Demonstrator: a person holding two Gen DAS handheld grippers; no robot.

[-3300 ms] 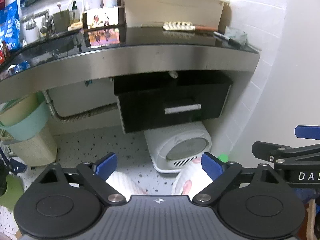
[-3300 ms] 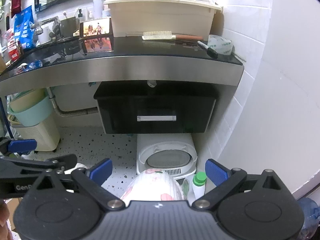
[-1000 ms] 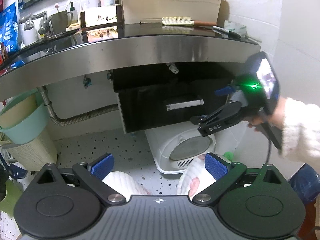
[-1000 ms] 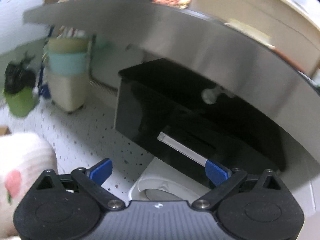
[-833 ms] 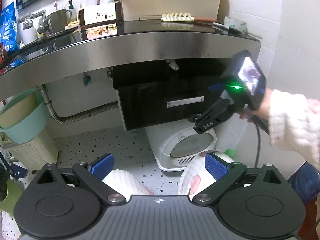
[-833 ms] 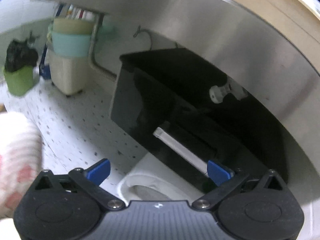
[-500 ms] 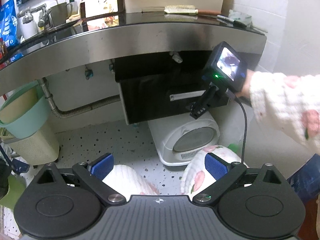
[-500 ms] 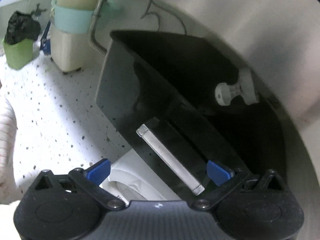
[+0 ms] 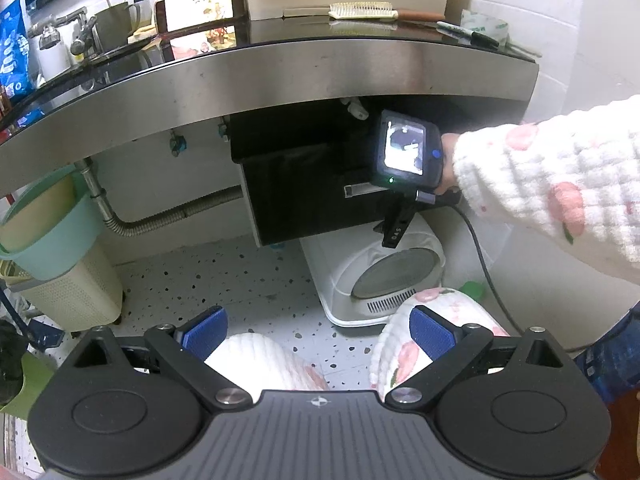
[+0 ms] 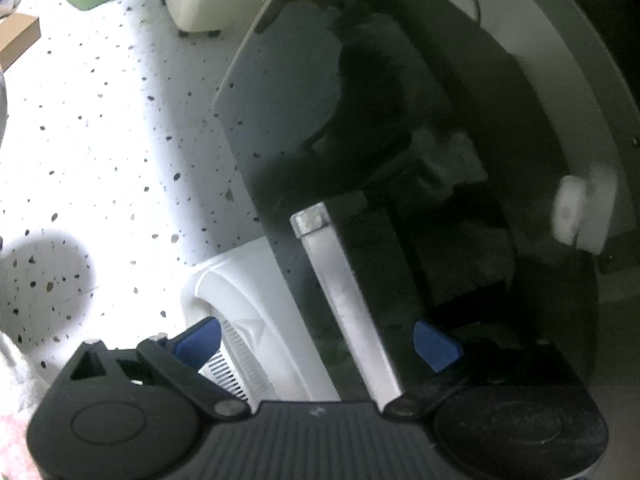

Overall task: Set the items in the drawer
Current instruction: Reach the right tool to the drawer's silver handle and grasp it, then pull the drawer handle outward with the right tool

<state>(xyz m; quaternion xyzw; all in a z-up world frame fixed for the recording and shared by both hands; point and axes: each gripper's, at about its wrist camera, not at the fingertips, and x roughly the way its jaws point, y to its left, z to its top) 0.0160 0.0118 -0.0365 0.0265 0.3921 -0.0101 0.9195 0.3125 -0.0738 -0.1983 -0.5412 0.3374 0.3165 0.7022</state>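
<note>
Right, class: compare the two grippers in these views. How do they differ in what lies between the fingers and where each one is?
The right gripper has the drawer's silver handle between its open fingers, not yet pinched; the left gripper has nothing between its fingers.
The right gripper sits close against the black drawer; the left gripper is held back, away from the drawer.
Shared: both are open, with blue pads.

Right gripper (image 10: 316, 340) jaws wide apart; left gripper (image 9: 318, 328) jaws likewise, empty.
</note>
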